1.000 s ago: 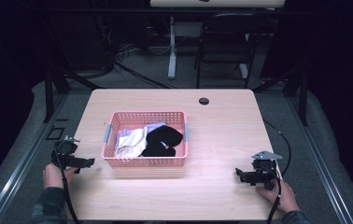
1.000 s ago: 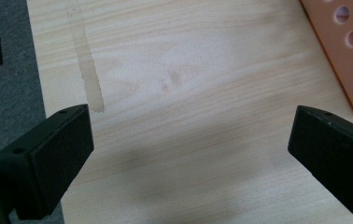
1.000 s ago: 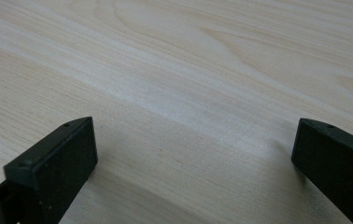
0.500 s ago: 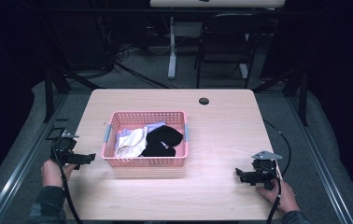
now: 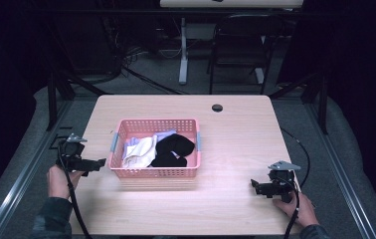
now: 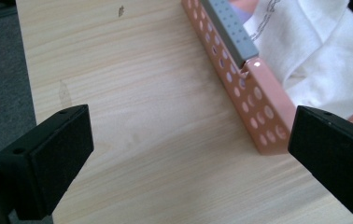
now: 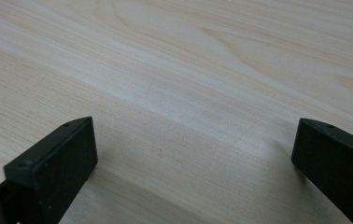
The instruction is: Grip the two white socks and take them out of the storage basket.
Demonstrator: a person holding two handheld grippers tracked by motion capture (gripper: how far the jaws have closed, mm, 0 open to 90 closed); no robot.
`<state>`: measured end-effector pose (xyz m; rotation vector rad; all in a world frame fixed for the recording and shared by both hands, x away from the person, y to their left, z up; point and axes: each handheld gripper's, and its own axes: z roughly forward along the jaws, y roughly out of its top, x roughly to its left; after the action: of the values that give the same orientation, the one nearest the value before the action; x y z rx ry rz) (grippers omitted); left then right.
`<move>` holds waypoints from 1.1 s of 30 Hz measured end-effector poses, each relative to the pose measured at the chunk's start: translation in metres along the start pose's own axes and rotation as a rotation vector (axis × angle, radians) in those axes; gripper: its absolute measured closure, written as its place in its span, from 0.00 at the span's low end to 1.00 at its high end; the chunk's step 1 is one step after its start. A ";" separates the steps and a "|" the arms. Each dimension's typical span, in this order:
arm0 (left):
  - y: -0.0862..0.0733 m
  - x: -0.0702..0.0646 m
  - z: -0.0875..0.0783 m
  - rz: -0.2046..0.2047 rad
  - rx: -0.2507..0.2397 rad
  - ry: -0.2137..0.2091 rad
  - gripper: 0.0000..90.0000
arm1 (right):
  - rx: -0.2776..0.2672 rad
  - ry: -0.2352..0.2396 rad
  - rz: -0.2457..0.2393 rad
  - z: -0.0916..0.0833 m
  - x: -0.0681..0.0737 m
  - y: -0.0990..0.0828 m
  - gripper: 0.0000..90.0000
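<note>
Facing the short left end of the pink perforated basket point(image 5: 154, 172), the left gripper point(image 5: 98, 162) stands just beside that end without touching it, jaws spread wide and empty. In the left gripper view the basket's near corner point(image 6: 268, 121) lies ahead, beside the jaw at that view's right edge, with the grey handle point(image 6: 230, 32) along the rim and the white garment point(image 6: 314, 56) just past the wall. The basket sits left of centre on the wooden table point(image 5: 235, 129), its long axis running left to right; the white garment fills its left half, a black garment point(image 5: 176, 149) its right. The right gripper point(image 5: 253, 185), jaws likewise wide over bare wood, lies well apart. Judged nearer, the left gripper would reach over the wall for the white garment.
</note>
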<state>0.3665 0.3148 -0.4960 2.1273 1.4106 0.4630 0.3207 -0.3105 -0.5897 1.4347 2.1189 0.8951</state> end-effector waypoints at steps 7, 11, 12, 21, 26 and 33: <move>0.010 -0.006 -0.001 0.026 -0.011 -0.010 0.00 | 0.000 0.000 0.000 0.000 0.000 0.000 0.00; 0.016 -0.009 -0.003 0.036 -0.015 -0.023 0.00 | 0.000 0.000 0.000 0.000 0.000 0.000 0.00; 0.018 -0.010 -0.003 0.029 -0.014 -0.030 0.00 | 0.000 0.000 0.000 0.000 0.000 0.000 0.00; 0.036 -0.019 -0.007 0.072 -0.022 -0.046 0.00 | 0.000 0.000 0.000 0.000 0.000 0.000 0.00; 0.045 -0.022 -0.004 0.082 -0.008 -0.057 0.00 | 0.000 0.000 0.000 0.000 0.000 0.000 0.00; 0.058 -0.029 0.003 0.099 0.003 -0.079 0.00 | 0.000 0.000 0.000 0.000 0.000 0.000 0.00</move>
<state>0.3994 0.2700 -0.4630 2.2010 1.2679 0.4099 0.3207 -0.3106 -0.5896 1.4348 2.1192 0.8947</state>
